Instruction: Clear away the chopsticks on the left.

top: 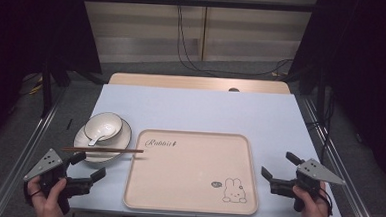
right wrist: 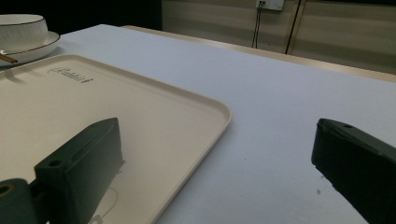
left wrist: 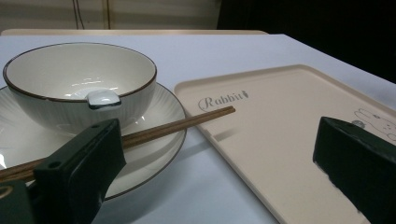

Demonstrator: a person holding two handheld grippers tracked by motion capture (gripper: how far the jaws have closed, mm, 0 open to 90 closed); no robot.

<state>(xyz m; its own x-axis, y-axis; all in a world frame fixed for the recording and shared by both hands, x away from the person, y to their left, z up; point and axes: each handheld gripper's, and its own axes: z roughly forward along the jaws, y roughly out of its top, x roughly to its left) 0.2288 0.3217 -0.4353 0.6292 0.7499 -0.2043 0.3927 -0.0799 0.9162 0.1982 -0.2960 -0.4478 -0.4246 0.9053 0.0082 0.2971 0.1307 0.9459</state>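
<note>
From the high view I see my left gripper (top: pixel 87 166) near the worktop's near-left corner, jaws spread wide with nothing between them, pointing toward the plate (top: pixel 122 139). The plate sits toward the worktop's left edge, a bowl (top: pixel 103 124) standing on it with a spoon (top: pixel 96 137) lying inside. A pair of chopsticks (top: pixel 102 149) lies across the plate's near rim, tips reaching over the left edge of the beige tray (top: pixel 192 173), which fills the middle of the worktop's near half. My right gripper (top: pixel 280 168) hangs just off the tray's right edge, jaws likewise released and empty.

In the left gripper view the two black jaws stand wide apart. The chopsticks (left wrist: pixel 182 123) run from behind the left-hand jaw across the plate (left wrist: pixel 161 109) to the tray's rim (left wrist: pixel 196 88); the bowl (left wrist: pixel 79 86) is right behind them, the spoon handle (left wrist: pixel 102 99) resting over its rim.

In the right gripper view my jaws stand open over the tray's corner (right wrist: pixel 219 116) and the bare worktop (right wrist: pixel 289 93); the bowl (right wrist: pixel 21 28) and plate (right wrist: pixel 39 49) sit far off at the upper left.
</note>
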